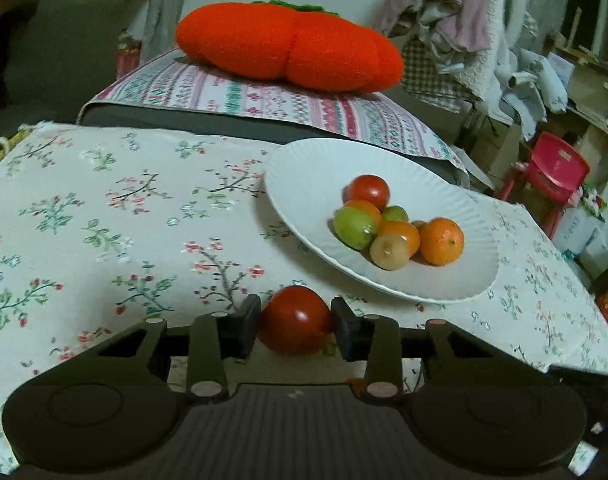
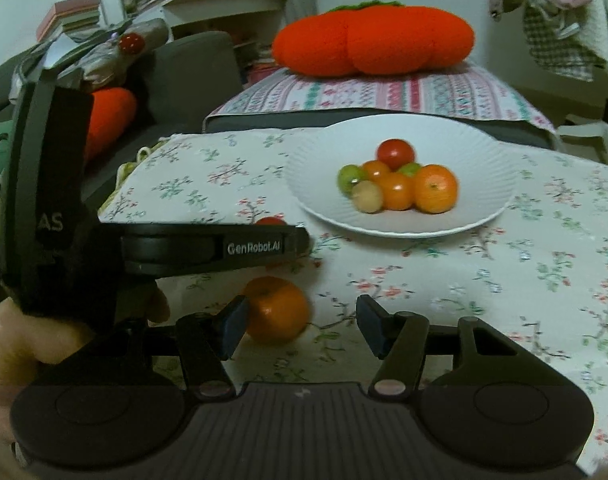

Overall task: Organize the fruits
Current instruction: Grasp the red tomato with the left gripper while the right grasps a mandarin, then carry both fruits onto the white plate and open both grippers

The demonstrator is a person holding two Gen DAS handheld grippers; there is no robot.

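A tomato (image 1: 295, 320) is clamped between the left gripper's (image 1: 295, 325) pads. The right gripper's (image 2: 301, 328) jaws stand apart around an orange (image 2: 277, 309), touched only by its left pad. The plate (image 2: 476, 152) lies ahead of both.

A big orange plush cushion (image 1: 289, 50) lies on a striped cloth (image 1: 263, 100). Clothes (image 1: 464, 12) hang beside a red chair (image 1: 552, 172) at right.
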